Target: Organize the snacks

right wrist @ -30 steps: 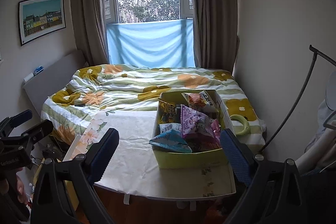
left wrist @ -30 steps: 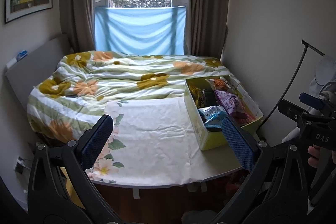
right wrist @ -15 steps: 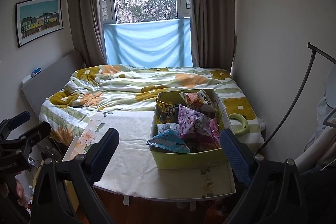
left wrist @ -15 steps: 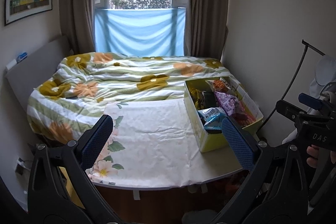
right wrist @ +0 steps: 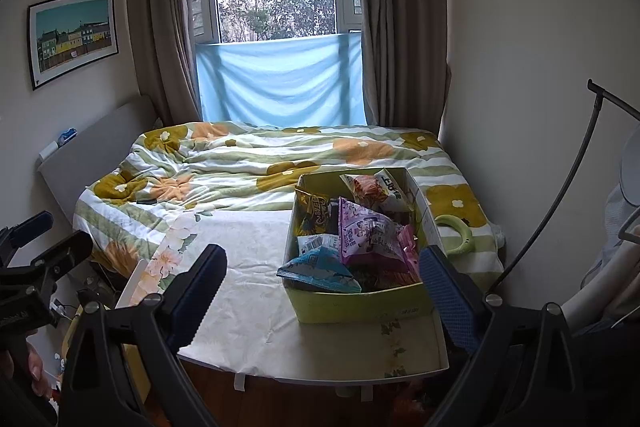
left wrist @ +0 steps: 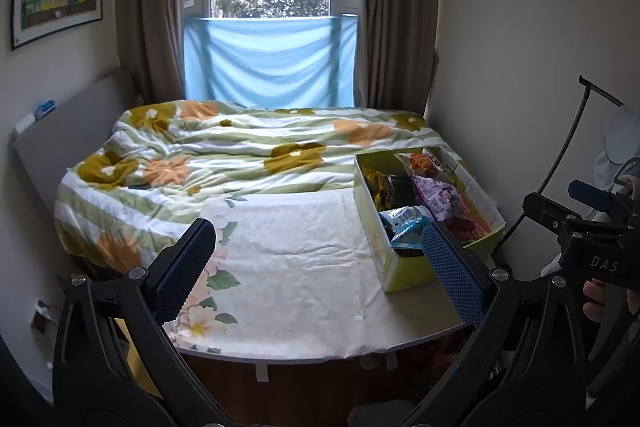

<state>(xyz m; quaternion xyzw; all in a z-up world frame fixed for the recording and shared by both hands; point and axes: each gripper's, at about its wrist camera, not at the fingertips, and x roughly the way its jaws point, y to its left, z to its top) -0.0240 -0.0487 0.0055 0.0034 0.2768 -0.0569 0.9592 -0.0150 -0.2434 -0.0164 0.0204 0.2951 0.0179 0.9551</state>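
**Snack box full at the counter's edge, both grippers back and empty**

The snacks sit heaped in a green box [right wrist: 360, 303] on the right part of a cloth-covered counter [left wrist: 288, 267] at the foot of the bed [left wrist: 248, 151]. A blue bag [right wrist: 320, 267] lies across the box's near rim, a purple bag [right wrist: 368, 235] stands tall in the middle, and a yellow bag [right wrist: 316, 213] and an orange-and-white bag [right wrist: 376, 189] lean toward the back. No snack shows on the cloth outside the box.

The left gripper [left wrist: 316, 263] and right gripper [right wrist: 320, 279] both hang short of the counter with their jaws spread wide and nothing between them.

This fits either a box waiting to be sorted or one just filled, so the risks are given for both:

- The blue bag overhangs the rim; a nudge could tip it onto the cloth or floor.
- The bags are puffy and slick, so a pinch low on the body may slip or crush the contents; the sealed edge looks safer.
- The box stands near the counter's right and front edges; a sideways push could slide it on the loose cloth.
- Pulling one bag from the pile could drag its neighbours out.
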